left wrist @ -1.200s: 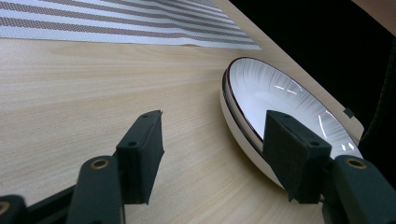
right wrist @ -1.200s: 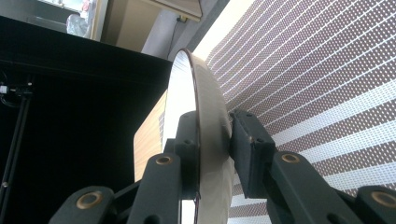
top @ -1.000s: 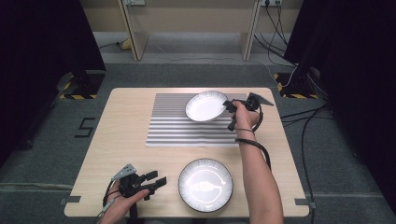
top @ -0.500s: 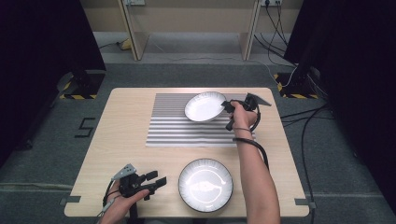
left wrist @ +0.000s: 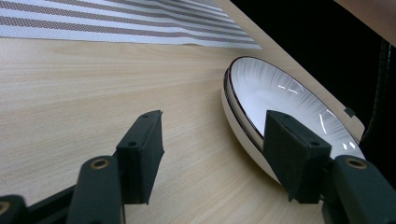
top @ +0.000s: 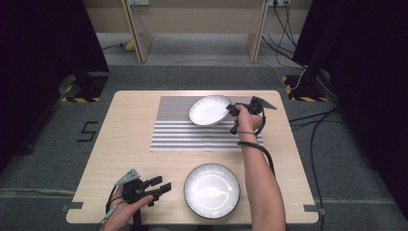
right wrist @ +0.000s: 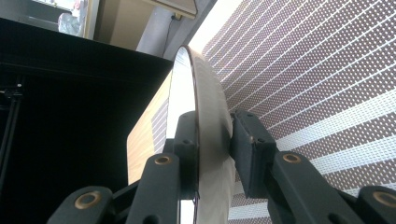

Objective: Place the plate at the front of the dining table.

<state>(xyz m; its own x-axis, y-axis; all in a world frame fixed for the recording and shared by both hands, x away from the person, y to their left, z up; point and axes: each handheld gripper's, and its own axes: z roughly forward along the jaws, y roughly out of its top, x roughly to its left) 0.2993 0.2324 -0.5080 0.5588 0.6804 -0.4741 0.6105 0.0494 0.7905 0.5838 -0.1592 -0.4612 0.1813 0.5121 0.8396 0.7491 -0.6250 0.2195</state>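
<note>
The right claw (top: 234, 119) is closed partway on the rim of a white plate (top: 210, 109), one pad on the inner face and one on the underside, as the right gripper view shows edge-on. It holds this plate tilted above the striped mat (top: 192, 131) at the far side of the table (top: 120, 139).

Compared with a second ago, almost nothing has changed: the plate sits in the same spot over the mat's far right part, and the grip is the same. This suggests the lift is paused or only just starting, with the plate not yet carried anywhere.

A second, larger white plate (top: 211, 190) rests flat on the table's near edge. The left claw (top: 163, 187) lies just beside it, wide open and holding nothing.
</note>
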